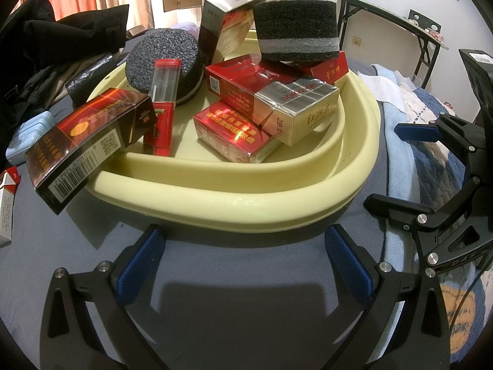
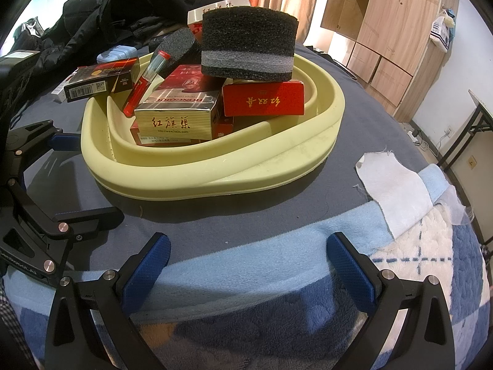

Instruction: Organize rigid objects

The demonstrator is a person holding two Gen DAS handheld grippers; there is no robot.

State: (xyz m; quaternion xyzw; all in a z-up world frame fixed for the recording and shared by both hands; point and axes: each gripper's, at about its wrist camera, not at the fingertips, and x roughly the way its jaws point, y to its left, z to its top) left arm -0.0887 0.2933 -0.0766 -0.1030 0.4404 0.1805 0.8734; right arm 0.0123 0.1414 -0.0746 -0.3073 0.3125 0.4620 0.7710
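A pale yellow basin (image 1: 246, 197) (image 2: 215, 169) sits on the blue bed cover, filled with several red and gold cigarette packs (image 1: 277, 101) (image 2: 175, 120), a red tube (image 1: 163, 104) (image 2: 144, 80) and two dark foam sponges (image 1: 295, 30) (image 2: 249, 46). A dark red box (image 1: 89, 141) (image 2: 101, 80) rests tilted on the basin's left rim. My left gripper (image 1: 245, 256) is open and empty just in front of the basin. My right gripper (image 2: 248, 262) is open and empty, further back over the blanket; it also shows in the left wrist view (image 1: 397, 166).
A light blue case (image 1: 27, 137) (image 2: 117, 53) and a red-and-white pack (image 1: 6, 203) lie left of the basin. Black clothes (image 1: 46, 49) (image 2: 123, 12) are piled behind. A white cloth (image 2: 391, 185) lies on the blanket at the right. A folding table (image 1: 400, 21) stands beyond the bed.
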